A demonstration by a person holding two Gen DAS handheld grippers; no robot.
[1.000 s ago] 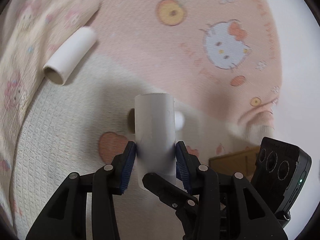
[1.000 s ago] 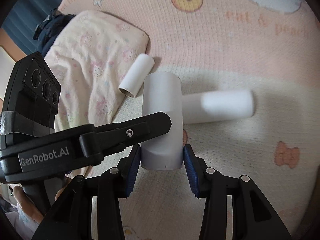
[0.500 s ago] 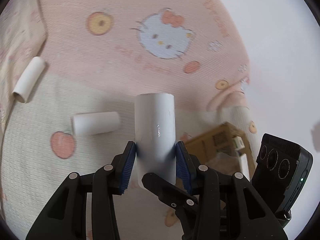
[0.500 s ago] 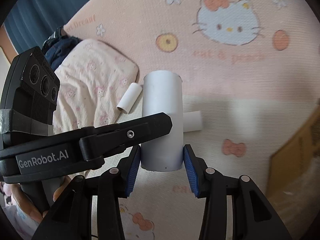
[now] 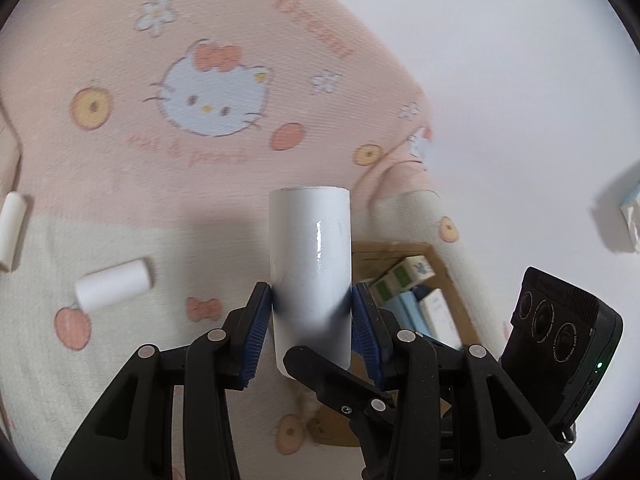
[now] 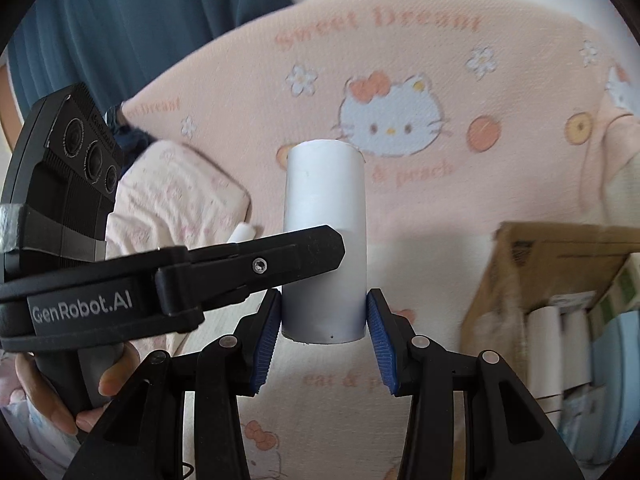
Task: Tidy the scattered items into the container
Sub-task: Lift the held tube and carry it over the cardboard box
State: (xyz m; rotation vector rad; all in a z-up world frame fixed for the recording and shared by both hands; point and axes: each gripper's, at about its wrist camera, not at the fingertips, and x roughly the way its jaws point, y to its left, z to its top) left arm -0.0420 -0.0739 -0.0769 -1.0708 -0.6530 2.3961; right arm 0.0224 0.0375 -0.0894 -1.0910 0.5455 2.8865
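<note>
One white cardboard tube (image 5: 310, 240) (image 6: 324, 200) stands upright between both grippers above the bed. My left gripper (image 5: 312, 300) is shut on its middle. My right gripper (image 6: 324, 312) is shut on it close to its near end. A finger of each gripper crosses the other's view: the right one's finger (image 5: 328, 376) and the left one's finger (image 6: 260, 266). Two more white tubes (image 5: 114, 288) (image 5: 10, 232) lie on the blanket to the left. An open cardboard box (image 5: 440, 264) (image 6: 520, 248) sits lower right, with white tubes (image 6: 546, 344) and small cartons (image 5: 400, 276) inside.
A pink and cream cartoon-cat blanket (image 5: 208, 92) covers the bed. A patterned pillow (image 6: 176, 196) lies at the left with a tube (image 6: 242, 234) beside it. Behind are a blue curtain (image 6: 140, 20) and a white wall (image 5: 520, 80). A person's hand (image 6: 60, 400) holds the left gripper's handle.
Both grippers have risen with the tube and swung right. The bed looks farther away, the loose tubes slid left, and the cardboard box has come into view at the right.
</note>
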